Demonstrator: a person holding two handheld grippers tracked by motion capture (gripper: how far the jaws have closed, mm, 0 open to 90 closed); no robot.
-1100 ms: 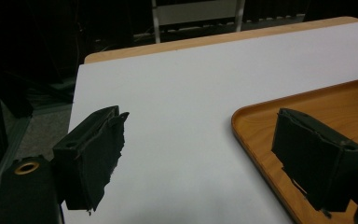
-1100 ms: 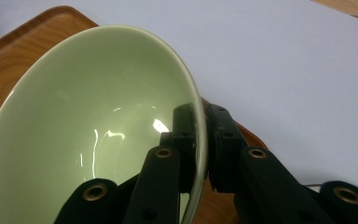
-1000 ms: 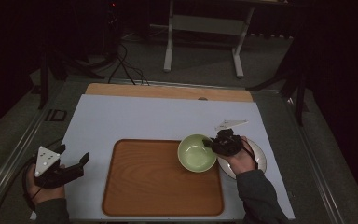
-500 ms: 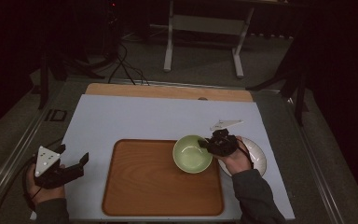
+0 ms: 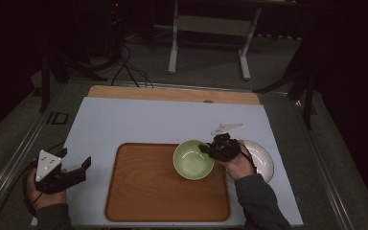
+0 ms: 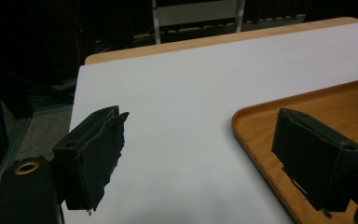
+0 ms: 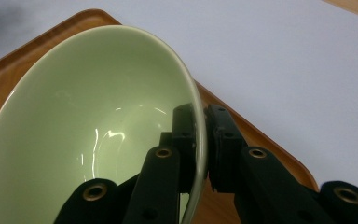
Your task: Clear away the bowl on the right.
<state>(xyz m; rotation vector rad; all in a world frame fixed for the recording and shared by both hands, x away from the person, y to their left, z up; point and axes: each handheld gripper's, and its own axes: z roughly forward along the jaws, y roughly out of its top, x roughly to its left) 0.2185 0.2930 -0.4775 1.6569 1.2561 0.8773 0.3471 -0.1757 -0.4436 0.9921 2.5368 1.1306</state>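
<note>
Dim surroundings frame a white-topped table [image 5: 139, 120] bearing a wooden tray [image 5: 163, 191]. Green bowl [image 5: 193, 159]: empty, glazed, positioned over the tray's far right corner, its right rim pinched by the right hand-held gripper [image 5: 210, 149], one jaw inside the wall and one outside, as the right gripper view [image 7: 198, 140] confirms. Compared with the high view of a second ago, the bowl has shifted leftward, off the table's white surface beside the tray and further over the tray; the white plate [image 5: 263, 160] on the table just right of the tray is now more exposed behind the person's right hand. This suggests the bowl is being carried onto the tray, with the release not yet made; whether its base already rests on the wood cannot be told. Left hand-held gripper [image 5: 74, 167]: jaws apart, nothing between them, idle near the table's left edge, well apart from the bowl, in the same place as a second ago.
</note>
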